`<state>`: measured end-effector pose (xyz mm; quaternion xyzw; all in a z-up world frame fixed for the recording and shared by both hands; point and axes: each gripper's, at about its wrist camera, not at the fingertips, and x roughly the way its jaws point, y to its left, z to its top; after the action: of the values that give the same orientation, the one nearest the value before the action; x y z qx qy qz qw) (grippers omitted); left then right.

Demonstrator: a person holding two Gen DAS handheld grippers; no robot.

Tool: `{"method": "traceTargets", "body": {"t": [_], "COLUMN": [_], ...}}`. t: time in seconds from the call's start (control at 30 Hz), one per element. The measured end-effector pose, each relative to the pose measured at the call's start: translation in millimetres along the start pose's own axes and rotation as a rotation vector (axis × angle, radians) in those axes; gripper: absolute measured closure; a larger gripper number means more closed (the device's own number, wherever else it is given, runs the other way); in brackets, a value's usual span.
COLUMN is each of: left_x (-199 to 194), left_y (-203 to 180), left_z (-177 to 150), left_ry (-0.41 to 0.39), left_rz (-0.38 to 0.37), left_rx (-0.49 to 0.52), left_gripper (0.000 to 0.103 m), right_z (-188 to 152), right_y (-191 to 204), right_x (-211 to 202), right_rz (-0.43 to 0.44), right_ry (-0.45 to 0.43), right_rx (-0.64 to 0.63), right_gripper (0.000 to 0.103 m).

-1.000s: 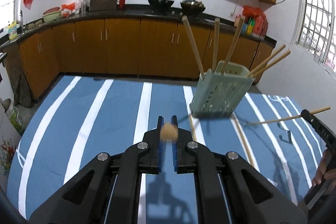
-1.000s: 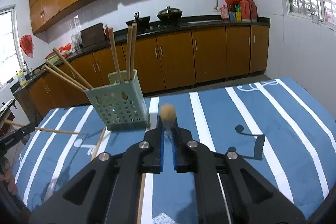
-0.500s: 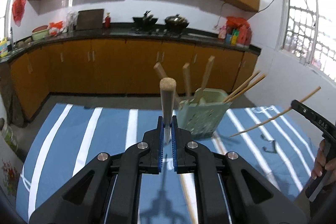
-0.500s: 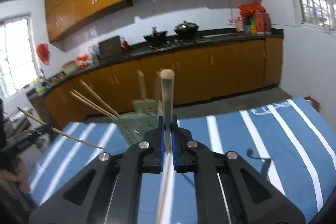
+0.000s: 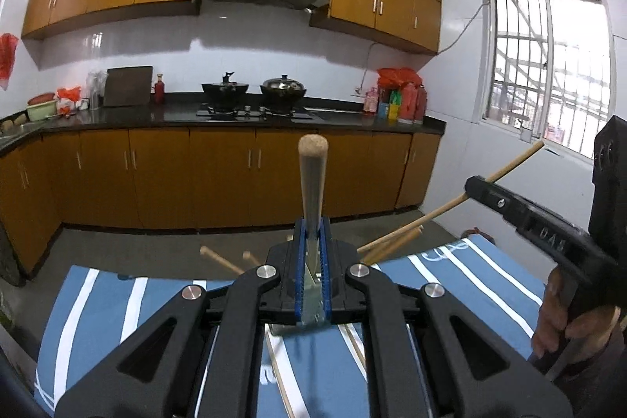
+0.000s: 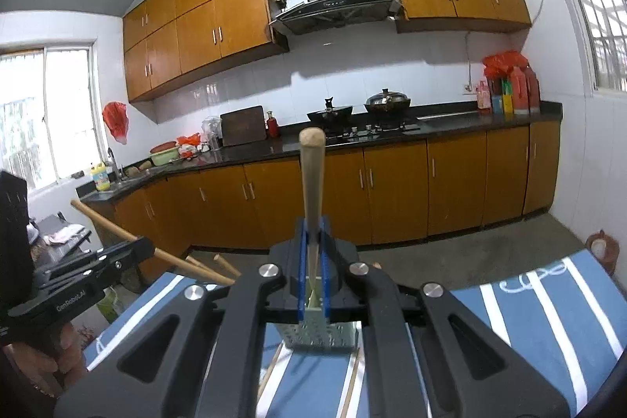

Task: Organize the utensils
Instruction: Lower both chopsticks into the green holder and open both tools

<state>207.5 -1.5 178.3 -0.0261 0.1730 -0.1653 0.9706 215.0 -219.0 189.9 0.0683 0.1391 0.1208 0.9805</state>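
Both tongs raised since earlier, left tongs point(image 5: 312, 253) and right tongs point(image 6: 312, 253) each clamping a chopstick point(image 5: 312, 179), holder point(image 6: 319, 333) now underneath

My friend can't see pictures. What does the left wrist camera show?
The left gripper is shut on a wooden chopstick pointing up, above a blue striped tablecloth. At right, the right gripper holds another chopstick.

The left gripper point(image 5: 312, 253) clamps a chopstick point(image 5: 312, 179) pointing up, while the right gripper point(image 5: 476, 189) holds another chopstick point(image 5: 513, 163) over the striped table point(image 5: 98, 304).
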Motion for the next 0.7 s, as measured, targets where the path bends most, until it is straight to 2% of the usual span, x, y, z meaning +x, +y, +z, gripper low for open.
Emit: {"method": "traceTargets", "body": {"t": [0.2,0.37,0.53,0.7], "left_x": [35.5,55.9,61.7,57.0], "left_y": [0.6,4.3,2.2,1.5], "left_z": [-1.6,-6.9,-11.8,-9.8], "left_ry": [0.070,0.118,0.116,0.107], "left_rz": [0.038,0.053,0.069,0.051], "left_rx": [0.013,0.006,0.017,-0.007], "left_gripper": [0.096,0.096,0.096,0.096], "right_z": [-3.6,-12.8,-20.5,-19.9], "right_y": [-0.6,-3.7,-3.8,-4.4], "right_x": [53.2,78.8,89.0,80.1], "right_rz": [-0.035,-0.051,-0.056,-0.051], "right_ry": [0.107,0.160,0.181,0.155], "right_rx": [-0.020,-0.021,-0.022,-0.011], "right_gripper": [0.096,0.096,0.095,0.091]}}
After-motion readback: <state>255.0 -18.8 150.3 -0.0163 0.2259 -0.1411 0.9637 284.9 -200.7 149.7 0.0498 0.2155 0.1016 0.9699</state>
